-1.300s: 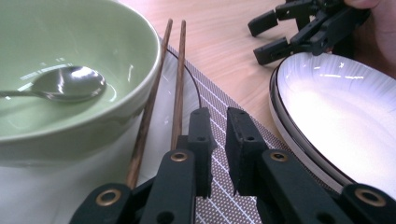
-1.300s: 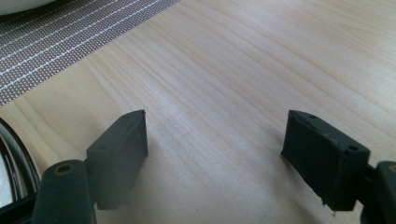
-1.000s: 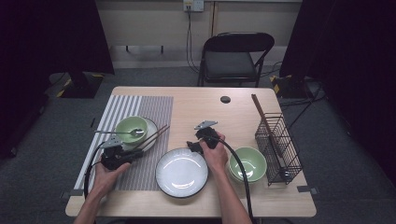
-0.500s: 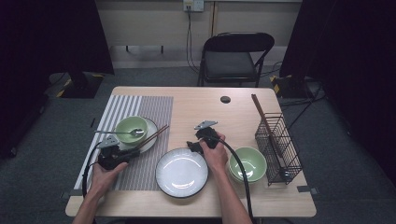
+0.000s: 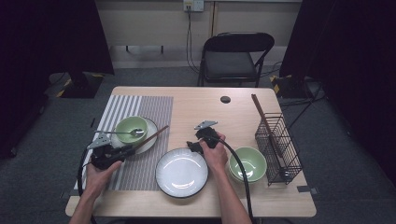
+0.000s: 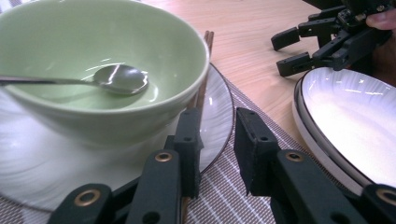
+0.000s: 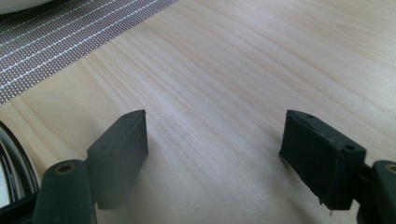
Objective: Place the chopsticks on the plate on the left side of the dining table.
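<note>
A pair of brown chopsticks (image 5: pixel 152 136) (image 6: pixel 205 60) leans on the rim of the white plate (image 5: pixel 150 140) (image 6: pixel 219 102) under a green bowl (image 5: pixel 130 128) (image 6: pixel 93 56) with a metal spoon (image 5: pixel 135 132) (image 6: pixel 119 79) in it. My left gripper (image 5: pixel 130 149) (image 6: pixel 218 130) sits at the chopsticks' near end. Its jaws have just been opening. The chopsticks run under the left jaw, and the gap between the pads holds nothing. My right gripper (image 5: pixel 192 146) (image 7: pixel 215 140) (image 6: pixel 282 53) stands open just above bare wood, beside a black-rimmed white plate (image 5: pixel 182 172) (image 6: pixel 355 116).
The bowl and its plate stand on a striped placemat (image 5: pixel 154 107). A second green bowl (image 5: pixel 248 163) sits right of the white plate. A black wire basket (image 5: pixel 280 144) holding a brown stick stands at the right edge. A chair (image 5: pixel 233 56) is behind the table.
The left gripper has drawn back slightly to the left while the chopsticks stay on the plate's rim. The right gripper has not moved.
</note>
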### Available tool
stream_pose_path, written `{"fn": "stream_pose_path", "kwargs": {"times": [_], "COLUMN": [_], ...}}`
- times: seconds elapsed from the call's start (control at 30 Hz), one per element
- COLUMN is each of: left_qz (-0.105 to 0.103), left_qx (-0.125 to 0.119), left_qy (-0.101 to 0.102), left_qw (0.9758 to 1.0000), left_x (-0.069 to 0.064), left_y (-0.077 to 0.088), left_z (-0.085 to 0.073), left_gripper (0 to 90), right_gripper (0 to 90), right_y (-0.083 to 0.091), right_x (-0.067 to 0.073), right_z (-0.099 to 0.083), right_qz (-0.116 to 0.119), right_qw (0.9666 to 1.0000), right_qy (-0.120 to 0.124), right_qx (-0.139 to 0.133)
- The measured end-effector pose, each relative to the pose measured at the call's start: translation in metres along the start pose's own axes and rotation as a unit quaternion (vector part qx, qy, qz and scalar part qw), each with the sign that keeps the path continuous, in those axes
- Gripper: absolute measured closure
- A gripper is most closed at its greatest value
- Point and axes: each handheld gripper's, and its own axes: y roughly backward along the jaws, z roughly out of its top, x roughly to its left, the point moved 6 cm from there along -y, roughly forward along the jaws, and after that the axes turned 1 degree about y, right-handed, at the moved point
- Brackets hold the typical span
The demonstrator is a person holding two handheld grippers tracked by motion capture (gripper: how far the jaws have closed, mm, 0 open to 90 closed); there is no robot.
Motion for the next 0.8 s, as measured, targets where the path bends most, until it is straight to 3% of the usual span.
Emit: {"fn": "stream_pose_path", "kwargs": {"times": [0.2, 0.33, 0.47, 0.63, 0.8], "left_qz": [0.018, 0.021, 0.013, 0.006, 0.003], "left_qx": [0.009, 0.014, 0.021, 0.019, 0.020], "left_qy": [0.014, 0.013, 0.011, 0.010, 0.011], "left_qw": [0.9997, 0.9996, 0.9996, 0.9998, 0.9997], "left_x": [0.011, 0.014, 0.013, 0.013, 0.015], "left_y": [0.002, -0.002, -0.007, -0.011, -0.008], "left_z": [-0.007, -0.009, -0.013, -0.014, -0.015], "left_gripper": [60.4, 60.1, 64.0, 75.8, 76.7], "right_gripper": [22.3, 22.3, 22.3, 22.3, 22.2], "right_y": [0.000, 0.000, 0.000, 0.000, 0.000], "right_x": [0.000, 0.000, 0.000, 0.000, 0.000], "right_z": [0.000, 0.000, 0.000, 0.000, 0.000], "right_qz": [0.000, 0.000, 0.000, 0.000, 0.000], "right_qw": [1.0000, 1.0000, 1.0000, 1.0000, 1.0000], "right_qy": [0.000, 0.000, 0.000, 0.000, -0.001], "right_qx": [0.000, 0.000, 0.000, 0.000, 0.000]}}
